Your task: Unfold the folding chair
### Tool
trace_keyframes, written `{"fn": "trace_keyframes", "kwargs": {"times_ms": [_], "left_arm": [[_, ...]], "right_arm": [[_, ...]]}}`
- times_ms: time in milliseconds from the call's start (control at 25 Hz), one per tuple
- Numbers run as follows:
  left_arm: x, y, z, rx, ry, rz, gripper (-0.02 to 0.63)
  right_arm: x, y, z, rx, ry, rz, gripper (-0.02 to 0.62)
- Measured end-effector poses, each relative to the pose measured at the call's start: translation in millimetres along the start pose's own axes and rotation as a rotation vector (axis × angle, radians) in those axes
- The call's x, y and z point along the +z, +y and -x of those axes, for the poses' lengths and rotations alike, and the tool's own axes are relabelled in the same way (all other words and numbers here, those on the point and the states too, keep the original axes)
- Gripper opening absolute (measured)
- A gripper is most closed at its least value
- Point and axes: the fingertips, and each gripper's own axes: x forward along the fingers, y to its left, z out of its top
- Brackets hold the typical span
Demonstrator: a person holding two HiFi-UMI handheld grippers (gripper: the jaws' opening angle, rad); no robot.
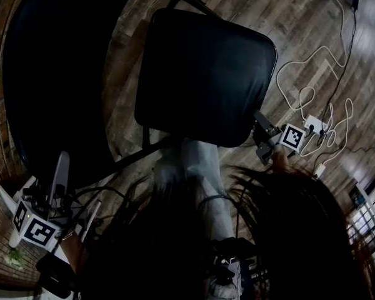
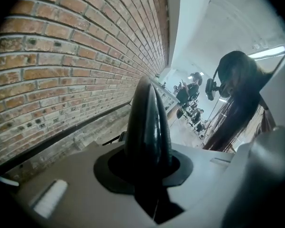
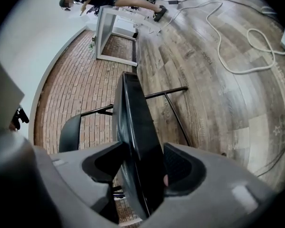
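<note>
Black folding chair (image 1: 200, 67), standing on a wood-plank floor (image 1: 300, 24) beside a brick wall (image 2: 61, 65).

- Seat (image 3: 135, 137): padded panel at the middle of the head view, its broad face turned up toward the camera.
- Backrest (image 2: 148, 127): larger dark panel at the seat's left, on the brick wall's side.
- Left gripper (image 1: 62, 189): low at the left of the head view. Its jaws are set narrowly apart with the rounded edge of the backrest between them. The edge fills the gap, and a pad lies against it on each side.
- Right gripper (image 1: 267, 139): at the seat's near right corner. Its jaws are closed on the seat's edge, which runs edge-on between the two pads and touches both.
- White cable (image 1: 300, 95): looped on the floor to the right, well apart from the chair.
</note>
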Motion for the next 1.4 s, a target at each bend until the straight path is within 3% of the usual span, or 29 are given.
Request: {"fn": "trace_keyframes", "kwargs": {"times_ms": [280, 480, 720, 880, 1000, 1400], "left_arm": [[-16, -1, 2, 0.040, 0.063, -0.047, 0.094], [-26, 5, 15, 0.067, 0.014, -0.057, 0.138], [-42, 7, 40, 0.119, -0.009, -0.057, 0.155], [-44, 9, 53, 0.153, -0.069, -0.043, 0.156], [-51, 6, 73, 0.165, -0.093, -0.012, 0.131], [-112, -56, 152, 0.102, -0.058, 0.026, 0.083]], "right_arm": [[1, -3, 16, -0.178, -0.083, -0.014, 0.237], [-16, 9, 27, -0.269, -0.045, 0.092, 0.181], [-68, 39, 48, -0.263, 0.013, 0.156, 0.150], [-91, 72, 70, -0.253, 0.017, 0.218, 0.122], [-105, 102, 87, -0.223, 0.010, 0.260, 0.103], [-147, 181, 137, -0.181, -0.016, 0.393, 0.061]]}}
